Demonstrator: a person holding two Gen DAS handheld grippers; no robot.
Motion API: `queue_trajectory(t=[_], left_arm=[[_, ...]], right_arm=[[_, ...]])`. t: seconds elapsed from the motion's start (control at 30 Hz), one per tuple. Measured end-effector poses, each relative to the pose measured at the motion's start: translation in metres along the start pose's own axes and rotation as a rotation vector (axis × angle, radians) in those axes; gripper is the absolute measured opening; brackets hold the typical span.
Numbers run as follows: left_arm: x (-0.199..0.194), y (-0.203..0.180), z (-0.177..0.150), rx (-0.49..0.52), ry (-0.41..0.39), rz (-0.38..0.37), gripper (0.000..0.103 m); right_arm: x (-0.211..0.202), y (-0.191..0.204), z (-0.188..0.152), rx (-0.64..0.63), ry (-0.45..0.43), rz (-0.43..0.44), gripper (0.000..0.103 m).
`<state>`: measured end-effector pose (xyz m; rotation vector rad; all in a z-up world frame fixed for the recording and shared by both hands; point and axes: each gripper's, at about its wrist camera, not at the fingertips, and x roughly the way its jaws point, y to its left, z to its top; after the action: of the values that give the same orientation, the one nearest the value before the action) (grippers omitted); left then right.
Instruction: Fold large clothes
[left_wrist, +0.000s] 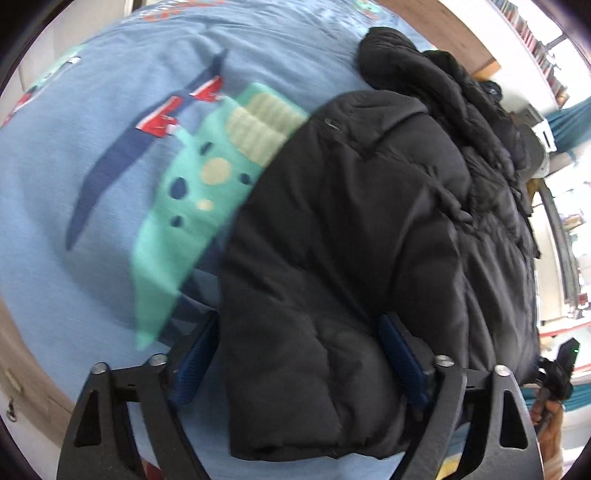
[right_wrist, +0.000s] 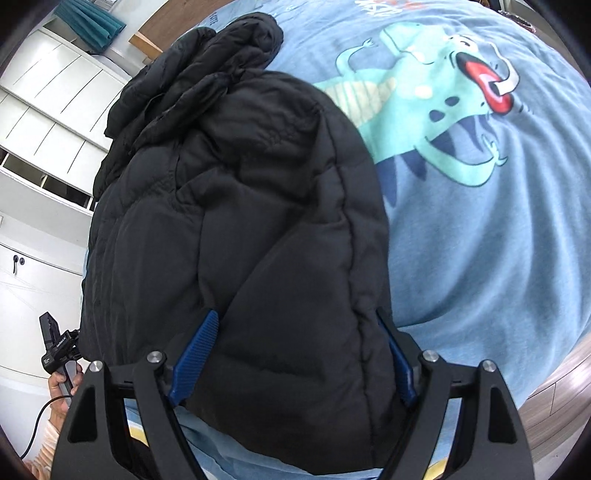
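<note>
A black puffy jacket (left_wrist: 351, 221) (right_wrist: 240, 221) lies lengthwise on a light blue bed cover (left_wrist: 92, 184) (right_wrist: 480, 240) printed with a green dinosaur. Its upper part is bunched at the far end. Its near hem reaches under both grippers. My left gripper (left_wrist: 299, 317) points down over the near left part, jaws wide, with the jacket's thick edge between the blue pads (left_wrist: 199, 350). My right gripper (right_wrist: 297, 314) stands the same way over the near right part, with padding filling the gap between its pads (right_wrist: 195, 358). The fabric shows no pinch at either gripper.
White cupboards (right_wrist: 44, 110) and a teal curtain (right_wrist: 92, 18) stand beyond the jacket's left side. A wooden board (left_wrist: 424, 22) and bookshelves (left_wrist: 535, 44) lie past the bed's far end. Wood floor (right_wrist: 554, 398) shows past the bed's near corner. A hand (right_wrist: 62, 384) holds the other gripper's handle.
</note>
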<state>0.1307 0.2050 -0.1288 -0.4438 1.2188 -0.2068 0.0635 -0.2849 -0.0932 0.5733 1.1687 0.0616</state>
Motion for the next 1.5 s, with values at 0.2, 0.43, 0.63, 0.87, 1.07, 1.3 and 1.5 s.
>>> queue_trajectory(t=[0.2,0.43,0.63,0.87,1.07,1.3,1.5], left_arm=[[-0.003,-0.009,-0.010,0.003,-0.004,-0.052,0.048],[-0.017,-0.016,-0.010,0.038,-0.019,-0.070,0.014],[-0.035,-0.028,-0.005,0.034,-0.065,-0.091,0.009],[-0.067,-0.035,0.008,0.009,-0.120,-0.138,0.008],[-0.100,-0.064,0.030,0.071,-0.175,-0.187,0.008],[-0.135,-0.097,0.090,0.093,-0.270,-0.277,0.008],[-0.152,-0.117,0.165,0.075,-0.367,-0.300,0.008]], right_arm=[[0.005,0.008,-0.004,-0.010,0.016,0.020,0.071],[-0.002,0.002,-0.008,0.031,0.003,0.104,0.029],[-0.018,0.012,-0.006,0.003,-0.041,0.131,0.018],[-0.043,0.022,0.002,-0.017,-0.105,0.169,0.016],[-0.074,0.039,0.019,-0.046,-0.178,0.229,0.016],[-0.121,0.067,0.077,-0.074,-0.303,0.282,0.015],[-0.148,0.097,0.150,-0.105,-0.365,0.224,0.015]])
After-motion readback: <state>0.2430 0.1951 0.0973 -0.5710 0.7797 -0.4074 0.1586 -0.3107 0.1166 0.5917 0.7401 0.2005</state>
